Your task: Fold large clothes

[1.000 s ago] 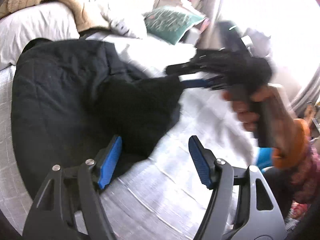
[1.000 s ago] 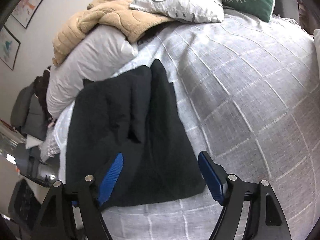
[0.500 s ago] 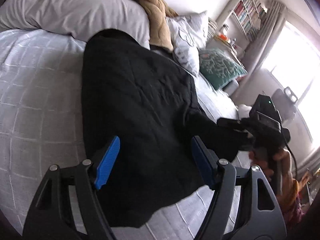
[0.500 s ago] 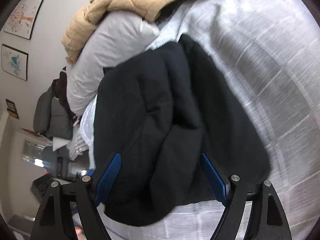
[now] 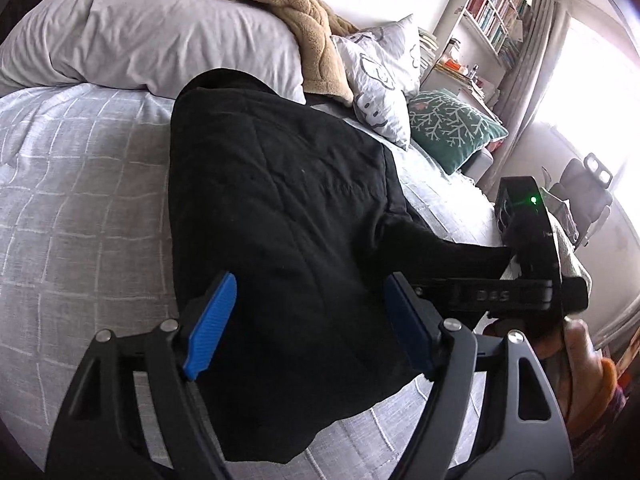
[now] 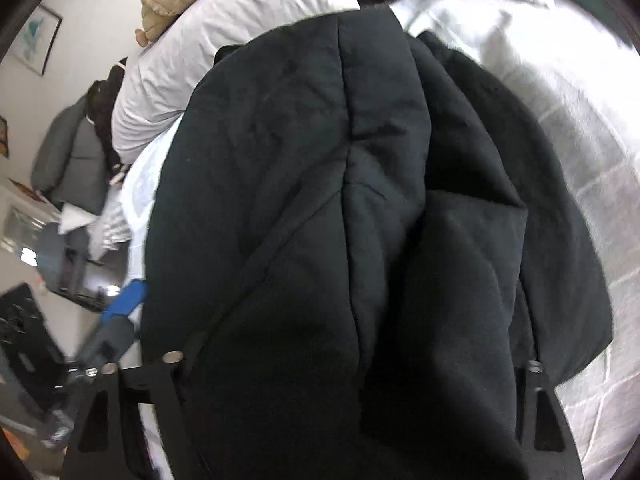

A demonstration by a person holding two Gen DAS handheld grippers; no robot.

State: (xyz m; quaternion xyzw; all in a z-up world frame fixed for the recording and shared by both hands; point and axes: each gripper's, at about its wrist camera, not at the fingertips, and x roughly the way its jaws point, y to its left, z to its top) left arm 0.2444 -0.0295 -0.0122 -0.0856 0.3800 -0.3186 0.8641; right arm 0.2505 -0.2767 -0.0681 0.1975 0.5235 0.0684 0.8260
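Both tools sit at the near end of the black garment [image 5: 280, 208], a padded coat or jacket by the look of it. The left tool [image 5: 308, 320] has its blue pads spread and widening, cloth lying between them but not pinched. The right tool [image 6: 352, 364] is pushed right into the fabric: its jaws are closing with bunched cloth between them, but the pads are buried, so I cannot tell whether they grip yet.

Largest first, the bed [image 5: 72, 208] with its grey checked cover fills the left wrist view. The garment lies on it with its long axis running from the lower middle of the frame up to the white pillow [image 5: 160, 44] in the upper left; it is already doubled lengthwise, a seam running down its middle in the right wrist view. A flap sticks out towards the right of the frame, where the right tool's body [image 5: 528, 256] meets it.

Each tool is over its own near corner, so neither has to cross. I judge the coming fold goes away from the tools, hem towards pillow. Open cover lies at the frame's left and beyond the flap; the pillow, the tan blanket [image 5: 304, 28] and the green cushion [image 5: 448, 128] crowd the far end, so room there is short.
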